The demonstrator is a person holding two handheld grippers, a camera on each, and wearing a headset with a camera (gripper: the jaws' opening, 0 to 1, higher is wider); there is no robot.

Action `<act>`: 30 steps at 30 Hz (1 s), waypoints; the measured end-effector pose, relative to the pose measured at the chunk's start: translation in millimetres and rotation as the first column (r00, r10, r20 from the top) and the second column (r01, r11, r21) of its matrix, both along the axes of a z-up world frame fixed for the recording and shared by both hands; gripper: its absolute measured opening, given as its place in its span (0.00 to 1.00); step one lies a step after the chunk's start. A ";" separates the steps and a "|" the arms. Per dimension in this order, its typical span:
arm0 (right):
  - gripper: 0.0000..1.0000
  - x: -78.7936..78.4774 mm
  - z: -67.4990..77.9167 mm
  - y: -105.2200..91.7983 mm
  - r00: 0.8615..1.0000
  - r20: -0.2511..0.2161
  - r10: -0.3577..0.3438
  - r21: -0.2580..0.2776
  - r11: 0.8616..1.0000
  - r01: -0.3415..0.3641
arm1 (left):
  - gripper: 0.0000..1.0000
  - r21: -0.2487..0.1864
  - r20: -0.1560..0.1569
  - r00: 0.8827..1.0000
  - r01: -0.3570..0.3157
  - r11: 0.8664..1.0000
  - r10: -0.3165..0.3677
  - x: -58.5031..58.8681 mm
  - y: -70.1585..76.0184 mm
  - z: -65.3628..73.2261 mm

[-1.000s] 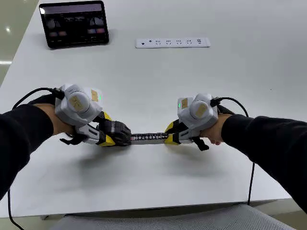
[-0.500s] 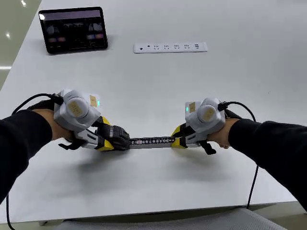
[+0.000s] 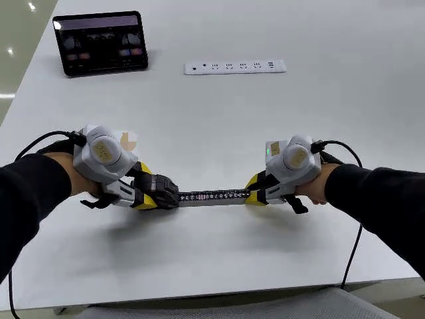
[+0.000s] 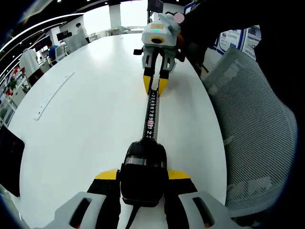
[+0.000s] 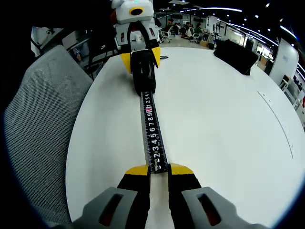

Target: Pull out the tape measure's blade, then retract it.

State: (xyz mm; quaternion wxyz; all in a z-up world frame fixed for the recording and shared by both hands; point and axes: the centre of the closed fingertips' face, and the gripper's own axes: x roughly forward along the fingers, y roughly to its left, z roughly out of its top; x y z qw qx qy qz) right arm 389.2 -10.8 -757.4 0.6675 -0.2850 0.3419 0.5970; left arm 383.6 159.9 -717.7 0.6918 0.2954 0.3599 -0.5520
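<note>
Left gripper [image 4: 143,174] clamps the case [image 3: 161,191]; right gripper [image 5: 158,170] pinches the blade [image 5: 151,129] tip. Tablet [image 3: 101,41] far left, power strip [image 3: 234,66] far centre, both well apart from them.

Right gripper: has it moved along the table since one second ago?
Yes. Judged against the power strip, the right gripper has slid to the person's right, drawing more blade out of the tape measure.
</note>
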 end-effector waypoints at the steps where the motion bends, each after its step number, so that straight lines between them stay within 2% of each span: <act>1: 0.08 0.5 -0.1 -2.5 1.000 0.000 -0.003 -0.001 1.000 0.003 | 0.31 -0.001 0.000 1.000 -0.001 1.000 0.001 0.0 0.1 -0.1; 30: 0.08 1.6 -2.6 -41.1 1.000 -0.019 -0.024 -0.038 0.999 0.023 | 0.31 -0.008 0.006 1.000 -0.016 1.000 0.016 0.1 -1.0 -0.3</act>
